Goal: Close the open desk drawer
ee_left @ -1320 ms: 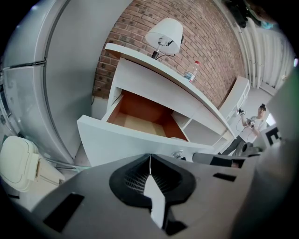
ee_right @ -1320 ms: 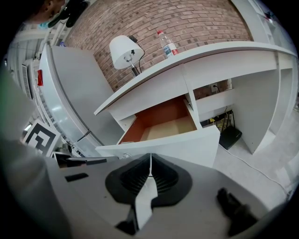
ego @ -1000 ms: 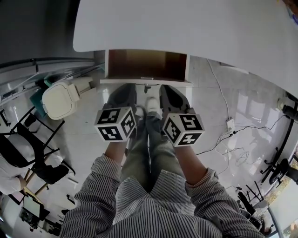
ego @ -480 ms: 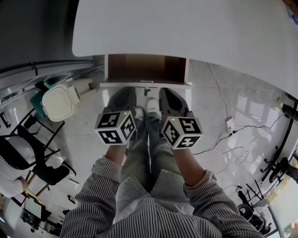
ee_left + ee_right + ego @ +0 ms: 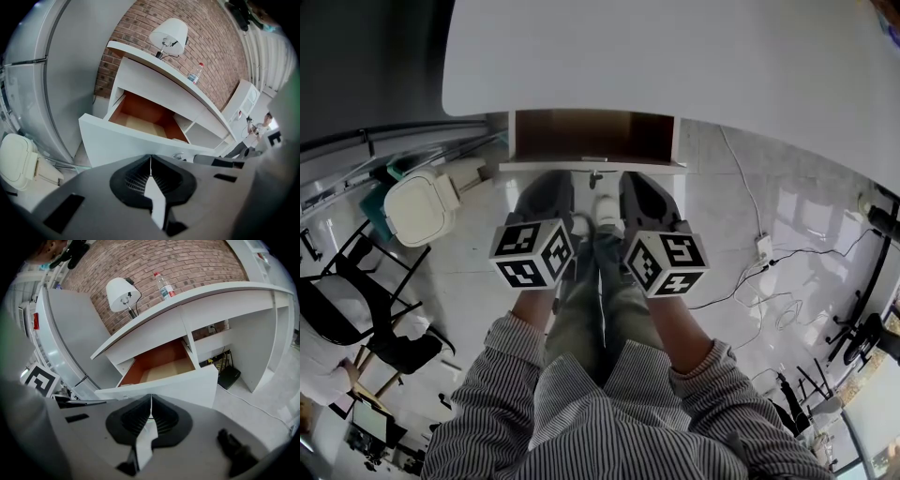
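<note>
White-fronted drawer (image 5: 592, 165) with a brown inside stands pulled out from under the table (image 5: 675, 56), at the upper centre of the head view. The left hand-held gripper (image 5: 548, 187) and right hand-held gripper (image 5: 642, 187) sit side by side just below its front panel, each with its jaws pressed together on nothing. A lamp (image 5: 121, 294) and a bottle (image 5: 164, 286) stand on the table.

The white desk (image 5: 220, 305) carries a lamp (image 5: 121, 292) and a plastic bottle (image 5: 164, 285).
</note>
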The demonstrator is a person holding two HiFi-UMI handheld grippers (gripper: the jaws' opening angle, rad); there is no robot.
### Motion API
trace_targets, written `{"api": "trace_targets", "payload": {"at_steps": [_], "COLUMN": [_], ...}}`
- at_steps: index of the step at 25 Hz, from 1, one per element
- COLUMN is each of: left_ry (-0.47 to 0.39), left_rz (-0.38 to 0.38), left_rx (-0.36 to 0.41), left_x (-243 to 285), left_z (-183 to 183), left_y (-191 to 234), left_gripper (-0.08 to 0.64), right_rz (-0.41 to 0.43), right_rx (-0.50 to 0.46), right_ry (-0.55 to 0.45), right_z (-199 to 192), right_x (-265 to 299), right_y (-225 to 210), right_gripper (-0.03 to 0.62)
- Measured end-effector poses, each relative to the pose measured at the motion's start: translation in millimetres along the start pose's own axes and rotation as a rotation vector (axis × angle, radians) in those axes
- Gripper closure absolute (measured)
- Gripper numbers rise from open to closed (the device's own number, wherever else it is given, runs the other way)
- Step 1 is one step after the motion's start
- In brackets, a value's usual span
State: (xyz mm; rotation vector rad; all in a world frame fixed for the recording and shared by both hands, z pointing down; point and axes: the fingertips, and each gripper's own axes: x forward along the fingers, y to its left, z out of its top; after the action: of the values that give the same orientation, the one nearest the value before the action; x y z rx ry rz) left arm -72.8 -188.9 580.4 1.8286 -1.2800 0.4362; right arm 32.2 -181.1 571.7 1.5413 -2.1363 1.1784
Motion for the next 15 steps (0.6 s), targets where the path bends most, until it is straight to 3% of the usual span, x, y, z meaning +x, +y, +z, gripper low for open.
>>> {"api": "trace_targets", "payload": {"at_steps": [15], "left_ry": [-0.004], "left_rz": [-0.016], "left_rx": [0.005], "left_x": [17.3], "left_z": [22.1], "left_y": [-0.5], "left_gripper": [0.545], "right_rz": [-0.011], "right_rx": [0.011], "right_ry": [-0.019], "right_z": [22.8], "right_x": [17.2], "right_y": [-6.3], "right_gripper": [0.572]}}
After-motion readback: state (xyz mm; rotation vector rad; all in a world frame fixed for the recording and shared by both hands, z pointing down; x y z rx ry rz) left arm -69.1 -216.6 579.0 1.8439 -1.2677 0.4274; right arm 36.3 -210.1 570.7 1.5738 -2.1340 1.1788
